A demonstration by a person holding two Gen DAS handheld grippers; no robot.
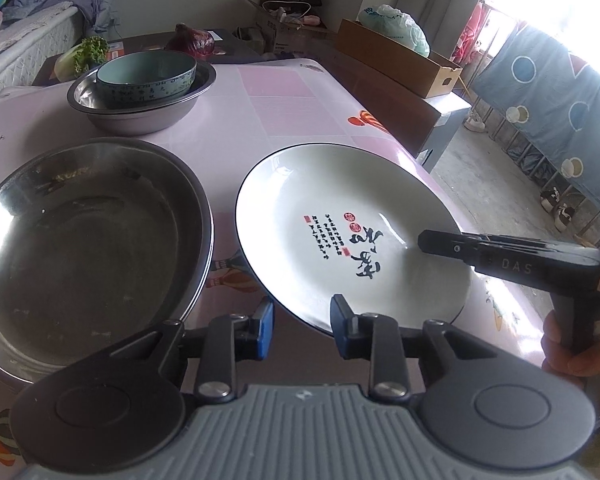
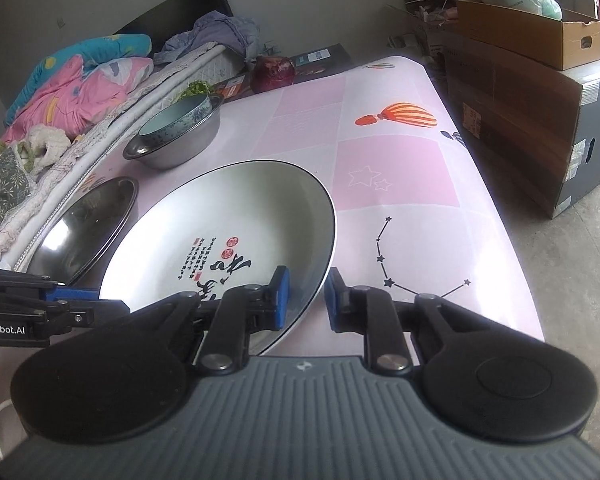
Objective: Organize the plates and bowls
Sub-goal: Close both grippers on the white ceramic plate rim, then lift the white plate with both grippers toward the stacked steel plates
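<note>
both grippers grasp the white plate (image 1: 340,232) with calligraphy by its near rim: the left gripper (image 1: 302,318) has its blue pads on either side of the edge, and the right gripper (image 2: 307,300) is clamped on the rim's right side. beside the plate on the pink tablecloth (image 2: 380,168) lies a steel plate (image 1: 80,236), and farther back a teal bowl (image 1: 148,76) sits inside a steel basin (image 1: 140,112).
</note>
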